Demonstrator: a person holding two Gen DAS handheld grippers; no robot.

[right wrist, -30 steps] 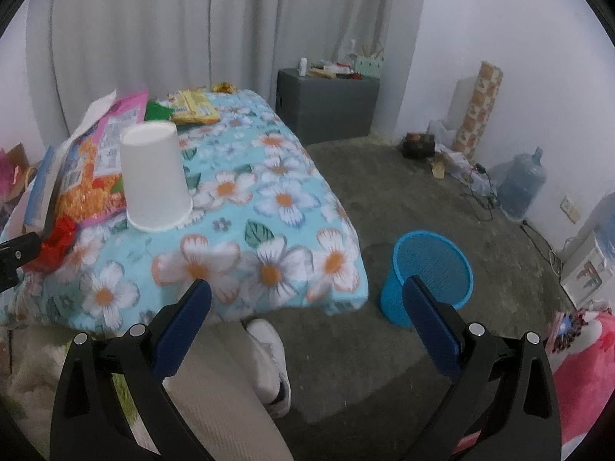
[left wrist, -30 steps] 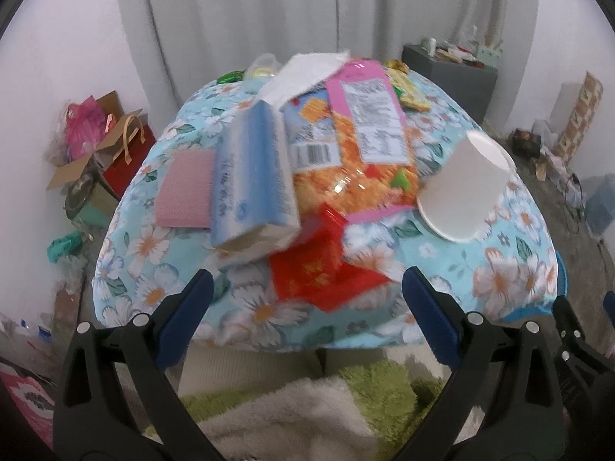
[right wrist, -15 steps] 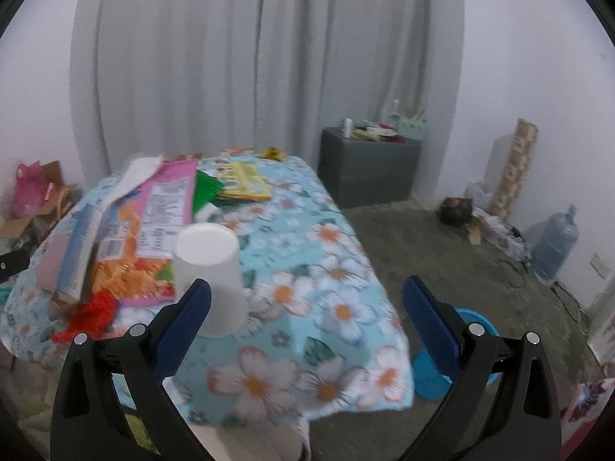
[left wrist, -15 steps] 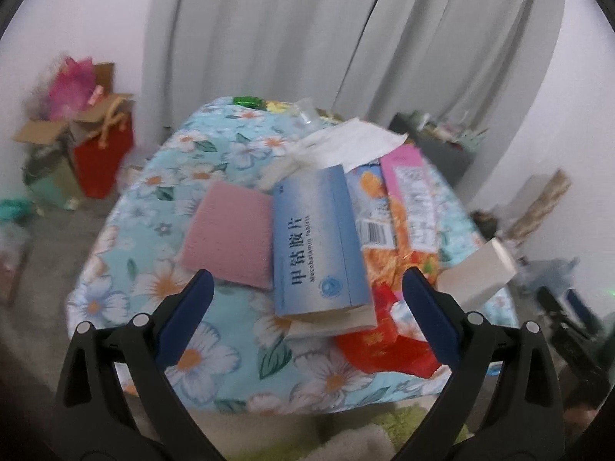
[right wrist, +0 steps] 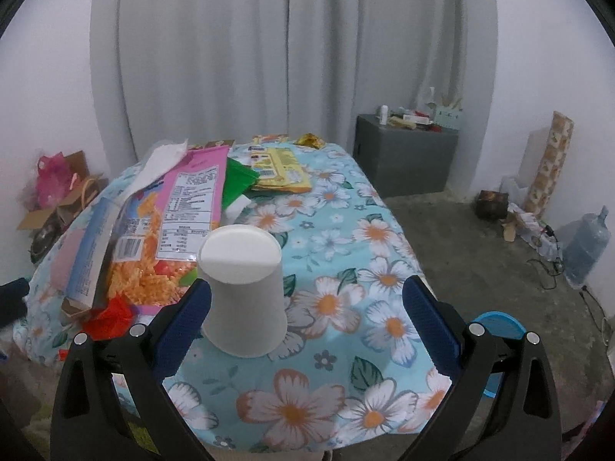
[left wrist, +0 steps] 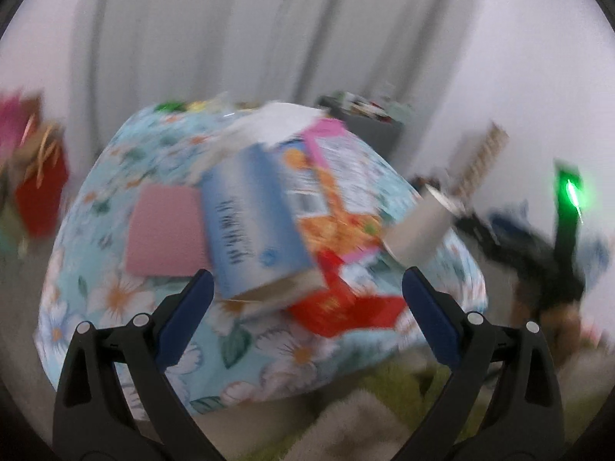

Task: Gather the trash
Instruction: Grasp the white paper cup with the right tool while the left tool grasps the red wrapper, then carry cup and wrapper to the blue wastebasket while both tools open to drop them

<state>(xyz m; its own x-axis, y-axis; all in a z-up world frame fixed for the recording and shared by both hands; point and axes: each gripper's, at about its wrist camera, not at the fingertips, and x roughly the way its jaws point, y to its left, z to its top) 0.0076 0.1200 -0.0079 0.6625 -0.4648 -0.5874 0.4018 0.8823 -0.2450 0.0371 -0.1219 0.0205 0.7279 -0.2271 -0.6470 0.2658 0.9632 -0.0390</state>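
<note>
My right claw (right wrist: 305, 320) is spread wide and holds nothing, lined up to take the upturned paper cup (right wrist: 243, 288) standing just inside its left finger. My left claw (left wrist: 305, 317), equally wide and empty, faces the blue box (left wrist: 253, 226) just ahead.

The cup (right wrist: 244, 292) looks like dull white paper. The snack bag (right wrist: 180, 223) is shiny plastic. Soft flowery cloth (right wrist: 346, 307) covers the desk.

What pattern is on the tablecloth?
The light blue tablecloth has white flowers with orange centres and green leaves; clearest in the right wrist view.
</note>
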